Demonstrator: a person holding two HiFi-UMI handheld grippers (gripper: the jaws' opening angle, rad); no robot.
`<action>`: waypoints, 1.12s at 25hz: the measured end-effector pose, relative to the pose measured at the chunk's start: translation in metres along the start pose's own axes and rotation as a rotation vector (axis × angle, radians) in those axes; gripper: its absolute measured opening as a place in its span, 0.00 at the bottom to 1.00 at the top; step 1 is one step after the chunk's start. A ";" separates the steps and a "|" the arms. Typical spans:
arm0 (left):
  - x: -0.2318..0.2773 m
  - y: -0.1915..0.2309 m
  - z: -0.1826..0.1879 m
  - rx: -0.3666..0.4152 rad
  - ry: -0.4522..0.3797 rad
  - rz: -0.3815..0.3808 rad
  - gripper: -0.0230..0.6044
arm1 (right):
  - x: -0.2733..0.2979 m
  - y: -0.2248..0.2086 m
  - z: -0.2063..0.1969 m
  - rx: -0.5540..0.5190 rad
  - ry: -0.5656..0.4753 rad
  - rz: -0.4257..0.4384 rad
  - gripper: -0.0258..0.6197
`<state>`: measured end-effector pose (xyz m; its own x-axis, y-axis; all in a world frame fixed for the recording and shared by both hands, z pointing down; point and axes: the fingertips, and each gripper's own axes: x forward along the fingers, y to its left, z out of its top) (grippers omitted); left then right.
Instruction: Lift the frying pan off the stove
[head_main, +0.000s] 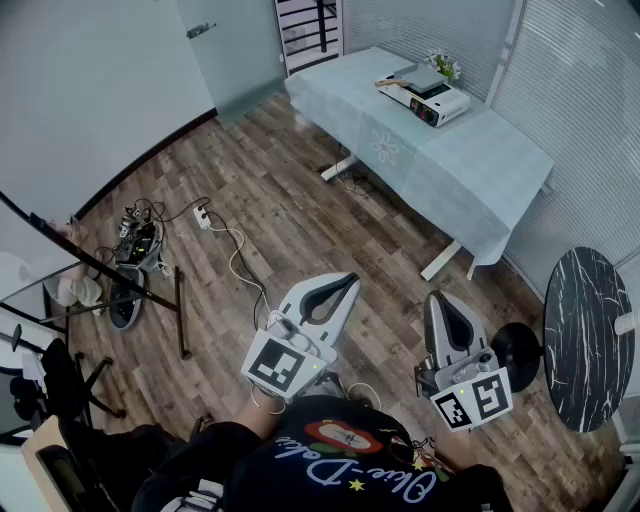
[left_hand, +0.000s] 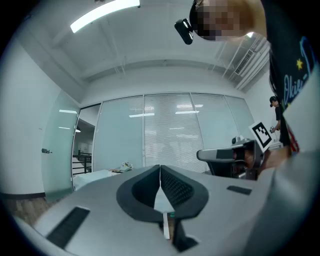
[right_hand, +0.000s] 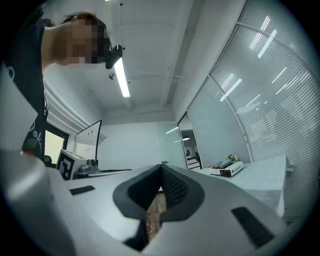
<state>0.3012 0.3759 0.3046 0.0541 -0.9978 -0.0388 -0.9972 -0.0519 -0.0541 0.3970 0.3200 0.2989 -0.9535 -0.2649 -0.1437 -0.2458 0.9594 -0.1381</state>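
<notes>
A white portable stove (head_main: 428, 100) stands at the far end of a long table (head_main: 470, 170) covered in pale blue cloth, across the room from me. The frying pan (head_main: 418, 76) rests on top of it, small and hard to make out; in the right gripper view the stove (right_hand: 228, 171) shows far off. My left gripper (head_main: 348, 279) and right gripper (head_main: 436, 297) hang close to my body above the wood floor, far from the table. Both point forward with jaws shut and nothing between them, as the left gripper (left_hand: 160, 168) and right gripper (right_hand: 161, 167) views confirm.
A round black marble table (head_main: 590, 335) stands at the right. Cables and a power strip (head_main: 203, 215) lie on the floor to the left, beside a black stand (head_main: 120, 280) and a chair (head_main: 60, 380). A small flower pot (head_main: 446, 66) sits behind the stove.
</notes>
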 end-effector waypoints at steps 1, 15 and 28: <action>-0.001 0.002 0.001 -0.004 0.000 0.002 0.05 | 0.001 0.001 0.001 -0.003 0.001 0.000 0.04; -0.001 0.022 -0.005 -0.016 0.005 0.025 0.05 | 0.013 -0.007 -0.004 0.026 -0.016 -0.030 0.04; -0.003 0.051 -0.011 -0.017 -0.001 0.040 0.05 | 0.040 -0.007 -0.011 0.052 -0.004 -0.029 0.04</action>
<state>0.2494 0.3761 0.3125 0.0140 -0.9990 -0.0415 -0.9993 -0.0125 -0.0356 0.3589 0.3039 0.3047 -0.9454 -0.2928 -0.1429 -0.2635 0.9452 -0.1928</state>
